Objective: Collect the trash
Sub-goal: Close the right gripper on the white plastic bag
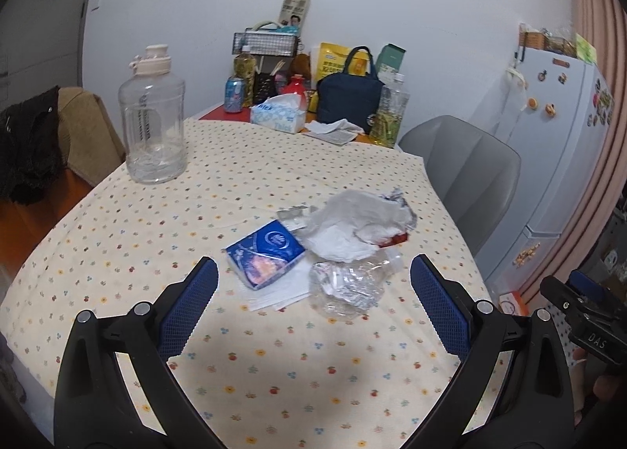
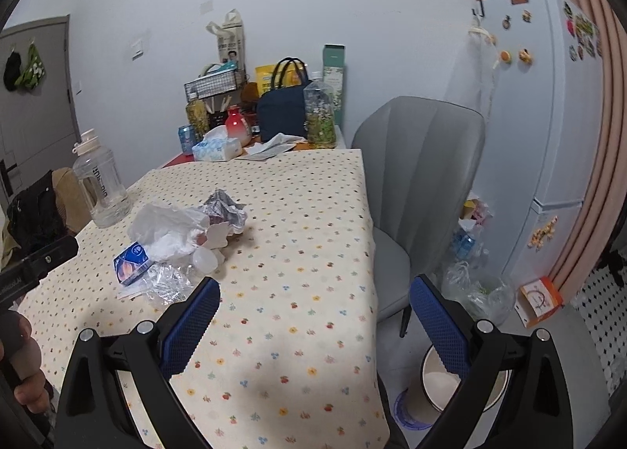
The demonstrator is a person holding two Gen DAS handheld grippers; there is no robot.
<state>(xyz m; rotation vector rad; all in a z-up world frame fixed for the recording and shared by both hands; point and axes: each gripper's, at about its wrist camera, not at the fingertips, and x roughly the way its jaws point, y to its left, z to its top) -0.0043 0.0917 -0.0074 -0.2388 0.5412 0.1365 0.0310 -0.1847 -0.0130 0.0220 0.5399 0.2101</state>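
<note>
Nothing looks collected yet; the left gripper (image 1: 313, 284) and right gripper (image 2: 313, 304) both gape wide and empty, while the trash pile (image 1: 333, 241) lies mid-table on the tablecloth (image 1: 196, 190); the bin (image 2: 443, 382) waits on the near right floor

The bin (image 2: 443, 382) at five o'clock is half hidden behind the right gripper's finger (image 2: 439, 327); white paper (image 1: 282, 292) lies mostly under the blue tissue pack (image 1: 266, 253); fridge magnets (image 1: 548, 109) at two o'clock are too small to tell
</note>
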